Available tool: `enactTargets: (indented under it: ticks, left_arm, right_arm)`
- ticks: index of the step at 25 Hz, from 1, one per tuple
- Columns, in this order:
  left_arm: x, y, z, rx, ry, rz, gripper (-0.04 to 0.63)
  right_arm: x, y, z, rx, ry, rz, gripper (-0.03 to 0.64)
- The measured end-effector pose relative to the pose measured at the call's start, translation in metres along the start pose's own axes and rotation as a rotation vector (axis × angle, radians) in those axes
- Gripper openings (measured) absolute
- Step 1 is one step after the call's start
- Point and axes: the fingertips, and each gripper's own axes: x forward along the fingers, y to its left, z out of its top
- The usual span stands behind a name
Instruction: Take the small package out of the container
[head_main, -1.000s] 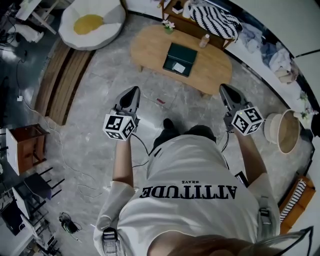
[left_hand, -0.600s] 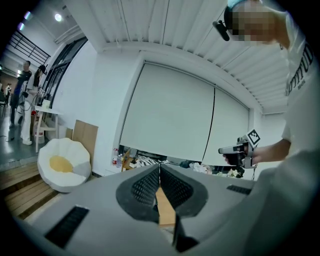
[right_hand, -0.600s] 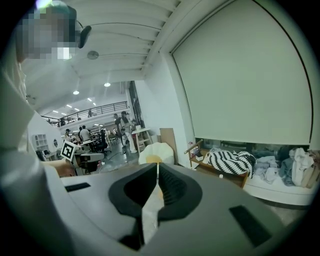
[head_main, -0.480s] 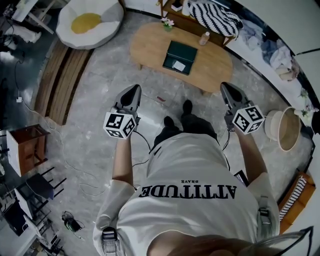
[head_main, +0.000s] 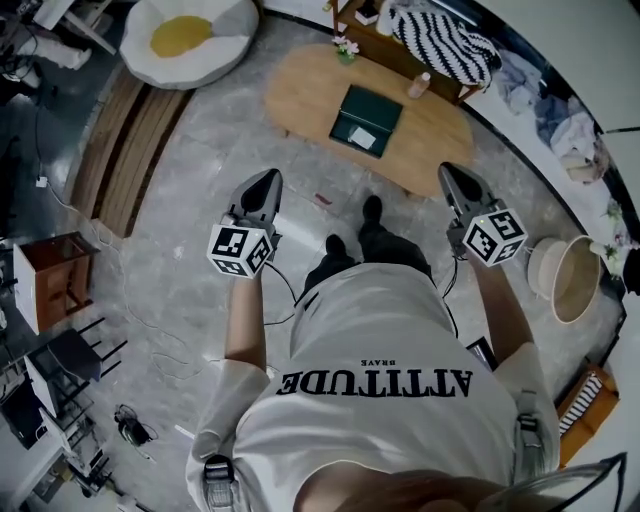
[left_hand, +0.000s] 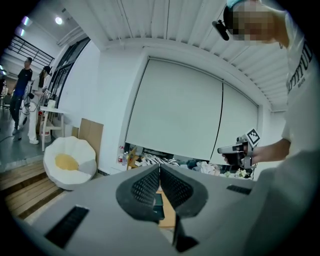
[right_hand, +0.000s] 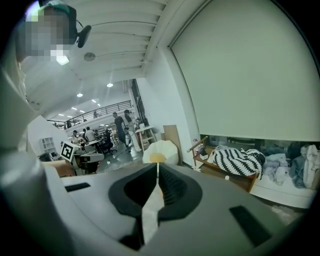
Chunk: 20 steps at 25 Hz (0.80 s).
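A dark green open container (head_main: 366, 118) lies on the oval wooden table (head_main: 300, 95) ahead of me. Inside it rests a small white package (head_main: 363, 138). Both grippers are held at waist height, well short of the table. My left gripper (head_main: 270, 178) is shut and empty, and its tips meet in the left gripper view (left_hand: 159, 166). My right gripper (head_main: 447, 172) is likewise shut with nothing in it, its tips together in the right gripper view (right_hand: 158, 165). A sliver of the container (left_hand: 158, 202) shows below the left jaws.
A small bottle (head_main: 421, 84) and a flower pot (head_main: 346, 48) stand on the table. An egg-shaped cushion (head_main: 190, 35) and a wooden platform (head_main: 125, 150) are at left. A woven basket (head_main: 565, 275) sits at right, a striped throw (head_main: 445, 40) behind the table. Cables trail across the marble floor.
One of the person's feet has stepped forward toward the table. Both grippers stay shut and keep the same pose.
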Motion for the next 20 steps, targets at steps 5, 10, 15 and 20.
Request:
enactTargets:
  ticks: [5, 10, 15, 20]
  left_arm:
    - [0.036, 0.007, 0.004, -0.013, 0.001, 0.038, 0.022]
    - [0.075, 0.008, 0.007, -0.026, 0.000, 0.051, 0.023]
    - [0.118, 0.007, -0.002, -0.018, 0.045, 0.046, 0.023]
    - [0.159, -0.001, -0.017, 0.002, 0.097, 0.033, 0.023]
  right_arm:
    - [0.031, -0.037, 0.003, 0.012, 0.037, 0.038, 0.023]
    - [0.054, -0.073, 0.008, 0.029, 0.066, 0.063, 0.023]
    - [0.077, -0.107, 0.003, 0.040, 0.109, 0.087, 0.023]
    - [0.100, -0.141, -0.011, 0.074, 0.148, 0.111, 0.023]
